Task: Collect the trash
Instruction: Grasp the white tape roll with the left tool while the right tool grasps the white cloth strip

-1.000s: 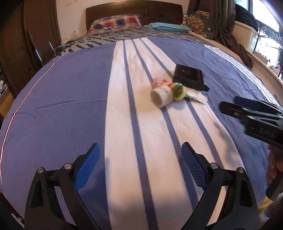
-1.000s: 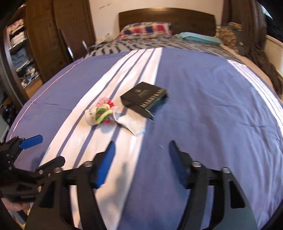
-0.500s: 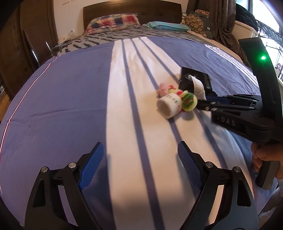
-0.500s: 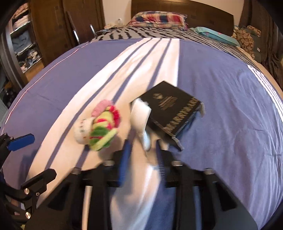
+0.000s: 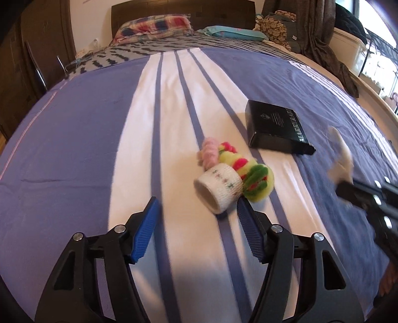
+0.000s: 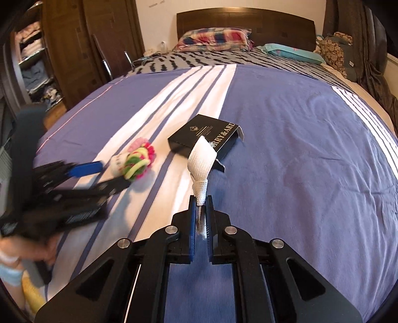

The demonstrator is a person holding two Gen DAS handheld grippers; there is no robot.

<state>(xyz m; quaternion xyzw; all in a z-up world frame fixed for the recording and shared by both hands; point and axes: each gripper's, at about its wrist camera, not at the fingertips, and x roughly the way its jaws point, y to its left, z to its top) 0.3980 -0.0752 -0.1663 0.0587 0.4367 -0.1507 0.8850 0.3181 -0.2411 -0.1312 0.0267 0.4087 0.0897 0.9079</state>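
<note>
A white strip of gauze-like wrapper (image 6: 202, 159) is pinched in my right gripper (image 6: 200, 206), which is shut on it and holds it above the bed; it shows blurred in the left wrist view (image 5: 342, 161). A white knit cup with colourful yarn pom-poms (image 5: 230, 180) lies on the white stripe of the bedspread, also in the right wrist view (image 6: 134, 160). My left gripper (image 5: 196, 213) is open, its jaws on either side of the cup's near end. A black box (image 5: 274, 126) lies beyond it, also in the right wrist view (image 6: 206, 136).
The blue and white striped bedspread (image 5: 87, 139) covers a wide bed. Pillows (image 5: 154, 27) and a dark headboard (image 6: 246, 22) are at the far end. A wooden wardrobe (image 6: 64, 49) stands left; curtains and a bag (image 5: 298, 27) are right.
My right gripper closed on the white strip and lifted it off the bed, pulling back. My left gripper moved forward to straddle the knit cup.
</note>
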